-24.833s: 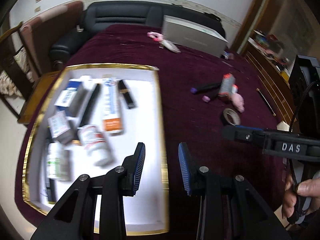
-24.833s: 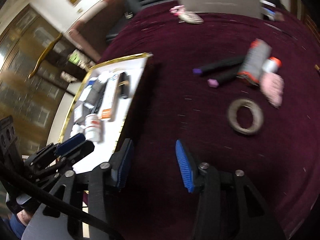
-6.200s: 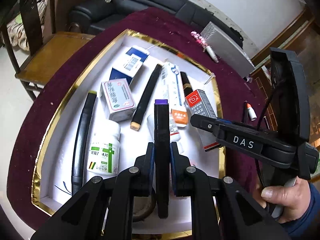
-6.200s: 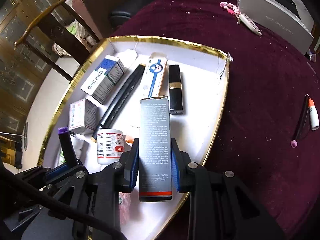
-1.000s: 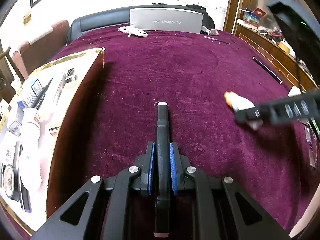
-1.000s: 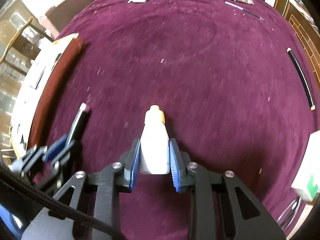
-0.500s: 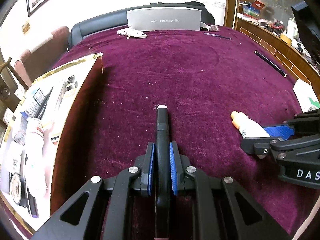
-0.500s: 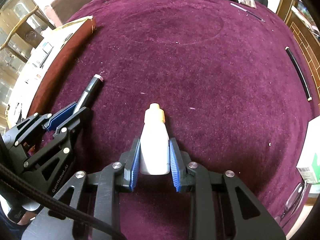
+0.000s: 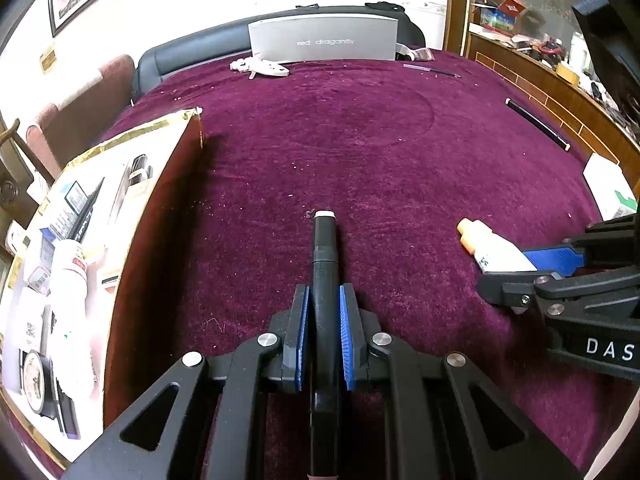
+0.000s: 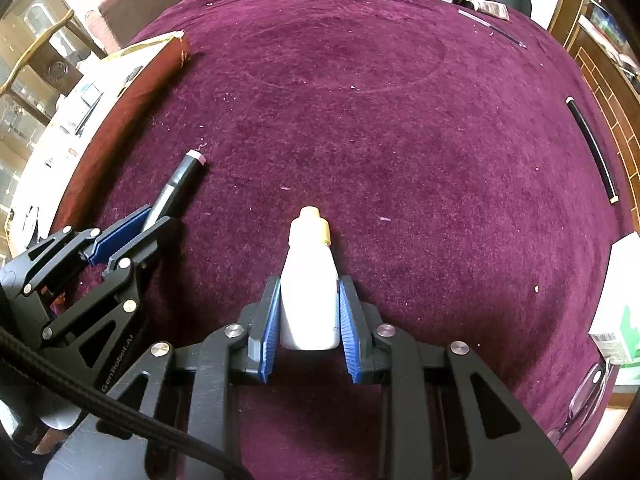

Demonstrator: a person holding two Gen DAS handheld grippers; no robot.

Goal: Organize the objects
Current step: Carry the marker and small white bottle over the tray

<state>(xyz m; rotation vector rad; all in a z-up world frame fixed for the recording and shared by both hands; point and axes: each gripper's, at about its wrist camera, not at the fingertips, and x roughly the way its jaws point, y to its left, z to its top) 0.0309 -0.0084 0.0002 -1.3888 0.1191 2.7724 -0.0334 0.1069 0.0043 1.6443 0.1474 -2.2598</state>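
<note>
My left gripper [image 9: 323, 312] is shut on a black marker [image 9: 325, 248] with a pale cap end, held over the maroon cloth. My right gripper [image 10: 306, 320] is shut on a small white bottle [image 10: 308, 280] with an orange cap. From the left wrist view the bottle [image 9: 486, 246] and the right gripper [image 9: 536, 270] show at the right. In the right wrist view, the left gripper [image 10: 132, 232] with the marker [image 10: 176, 188] is at the left. The gold-rimmed white tray [image 9: 120, 140] holding several boxes, tubes and bottles lies left of both.
A grey box [image 9: 324, 40] and a small white object [image 9: 264, 68] sit at the table's far end. A thin black stick [image 10: 592, 148] lies at the right. A white and green box [image 10: 618, 312] and glasses [image 10: 584, 400] rest near the right edge. A dark sofa stands behind.
The right gripper with the white bottle has shifted a little over the cloth, closer beside the left gripper. The left gripper keeps still with the marker in it.
</note>
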